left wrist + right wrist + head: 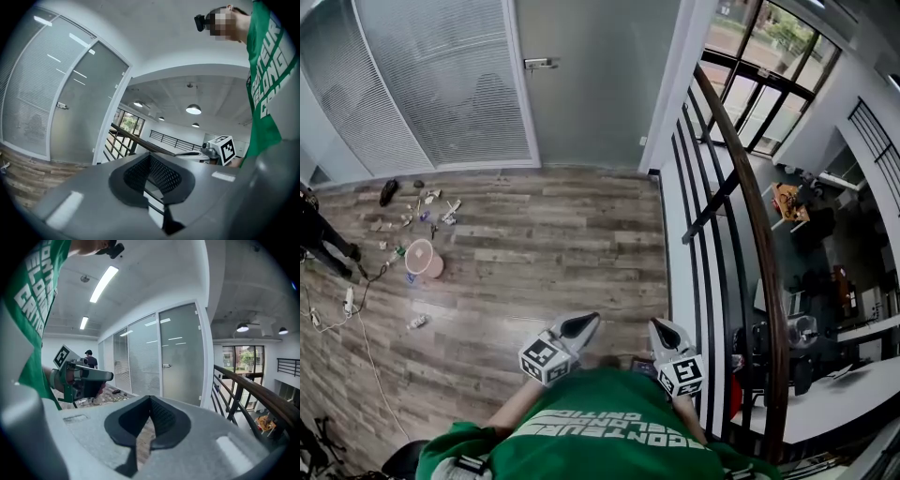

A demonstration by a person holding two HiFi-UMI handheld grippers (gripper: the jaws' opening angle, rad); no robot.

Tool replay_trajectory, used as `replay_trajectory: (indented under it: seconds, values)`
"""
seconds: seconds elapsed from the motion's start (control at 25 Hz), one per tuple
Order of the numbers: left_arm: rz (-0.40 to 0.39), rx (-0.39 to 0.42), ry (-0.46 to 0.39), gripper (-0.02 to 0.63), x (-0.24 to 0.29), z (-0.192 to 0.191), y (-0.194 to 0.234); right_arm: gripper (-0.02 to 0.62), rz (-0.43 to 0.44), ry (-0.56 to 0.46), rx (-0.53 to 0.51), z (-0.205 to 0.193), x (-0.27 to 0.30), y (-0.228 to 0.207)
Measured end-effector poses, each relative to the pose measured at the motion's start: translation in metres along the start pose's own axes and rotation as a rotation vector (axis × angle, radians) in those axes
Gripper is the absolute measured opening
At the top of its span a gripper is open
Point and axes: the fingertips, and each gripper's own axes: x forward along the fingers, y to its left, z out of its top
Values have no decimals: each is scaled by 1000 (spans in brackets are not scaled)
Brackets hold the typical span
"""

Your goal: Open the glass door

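Wood-plank flooring covers a landing that ends at a long wall of frosted glass panels with slatted blinds. Set in this wall, to the right of the blinds, is the tall frosted glass door, which stands shut and well apart from both tools. Along the right edge of the landing runs a dark metal railing with a curved wooden handrail, with a lower floor visible beyond it. At the bottom of the head view is the person in a green printed shirt, holding both tools out just in front of the body. The left gripper has its jaws together with nothing between them, and it points roughly level. The right gripper also has its jaws pressed together and empty, and it is tipped slightly downward. Small scattered items lie on the floor at the left near a round pink object. The door's small metal lever handle sits on its left edge, untouched
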Motion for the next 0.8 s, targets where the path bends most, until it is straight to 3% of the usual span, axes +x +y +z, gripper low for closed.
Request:
replay_trajectory:
  seconds: [0.8]
  values:
    - [45, 1, 34, 15, 27, -23, -37, -8, -1, -2, 45, -24, -27, -55]
